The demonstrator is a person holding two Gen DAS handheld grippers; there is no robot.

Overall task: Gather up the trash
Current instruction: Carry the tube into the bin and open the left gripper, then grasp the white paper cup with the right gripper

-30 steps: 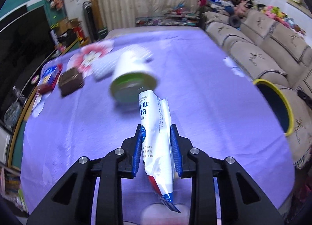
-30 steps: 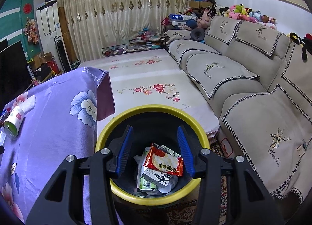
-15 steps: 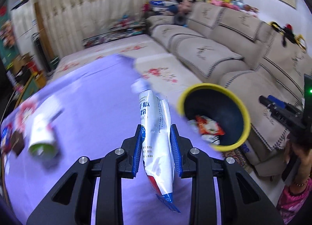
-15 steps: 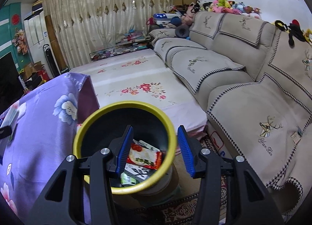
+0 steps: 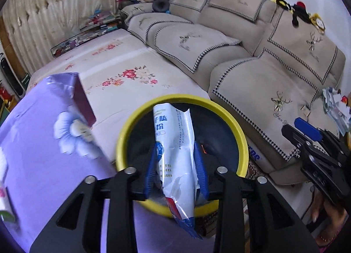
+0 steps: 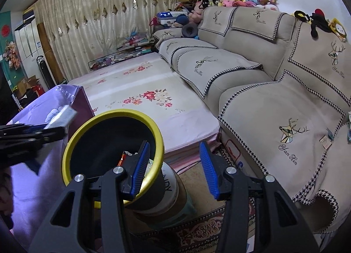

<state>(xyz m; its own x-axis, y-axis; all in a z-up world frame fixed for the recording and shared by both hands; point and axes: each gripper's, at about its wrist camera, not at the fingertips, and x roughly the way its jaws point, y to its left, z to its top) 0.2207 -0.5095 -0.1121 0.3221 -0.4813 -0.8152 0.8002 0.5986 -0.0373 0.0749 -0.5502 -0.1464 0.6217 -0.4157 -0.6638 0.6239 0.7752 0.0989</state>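
Observation:
My left gripper (image 5: 175, 165) holds a white and blue packet (image 5: 173, 134) upright between its blue pads, right above the mouth of the yellow-rimmed black bin (image 5: 122, 143). Its jaws are opening, with the packet still pinched between them. A red wrapper (image 6: 121, 158) shows inside the bin (image 6: 122, 113). In the right wrist view the left gripper (image 6: 33, 134) reaches in from the left with the packet's end (image 6: 61, 117) sticking out. My right gripper (image 6: 173, 165) is open and empty, off the bin's right side above the floor; its left pad overlaps the rim.
The table with the purple floral cloth (image 5: 43, 154) stands left of the bin, its corner close to the rim. A beige sofa (image 5: 263, 66) runs along the right. A floral mat (image 5: 122, 81) lies behind the bin, a patterned rug (image 6: 208, 228) below it.
My left gripper has swung from over the purple table to above the bin, carrying the packet. My right gripper has slid right, off the bin's mouth.

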